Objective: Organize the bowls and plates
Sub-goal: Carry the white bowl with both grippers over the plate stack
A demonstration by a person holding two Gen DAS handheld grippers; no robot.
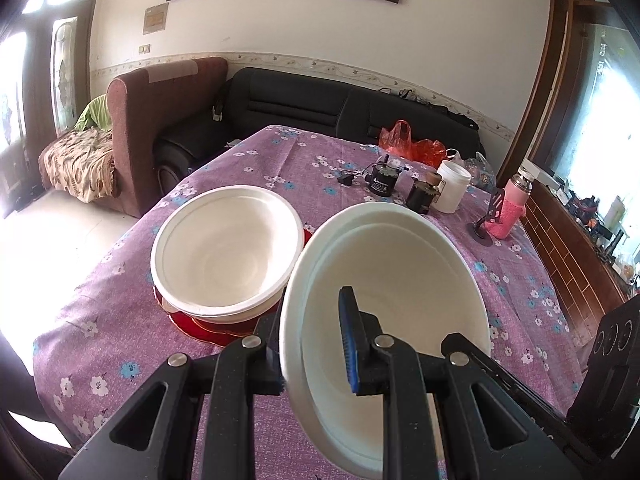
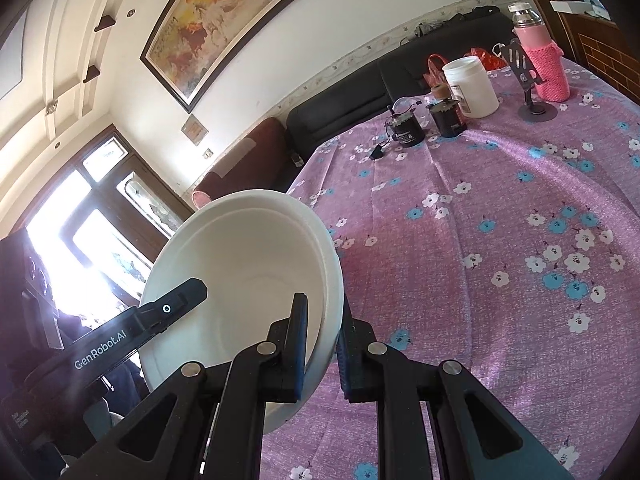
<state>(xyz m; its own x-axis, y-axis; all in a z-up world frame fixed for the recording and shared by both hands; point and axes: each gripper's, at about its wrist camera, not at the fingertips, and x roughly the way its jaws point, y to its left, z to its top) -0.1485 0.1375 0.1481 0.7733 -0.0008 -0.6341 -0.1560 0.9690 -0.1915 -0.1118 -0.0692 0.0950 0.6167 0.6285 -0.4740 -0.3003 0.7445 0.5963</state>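
Both grippers hold the same white bowl above the purple flowered tablecloth. In the left wrist view my left gripper is shut on the left rim of the tilted bowl. In the right wrist view my right gripper is shut on the right rim of the bowl, and the left gripper's finger shows at its other side. A stack of white bowls sits on a white plate and a red plate to the left.
At the table's far right stand a white jar, two black motor-like cylinders, a pink-sleeved bottle, a black phone stand and a red plastic bag. Sofas stand beyond the table's far edge.
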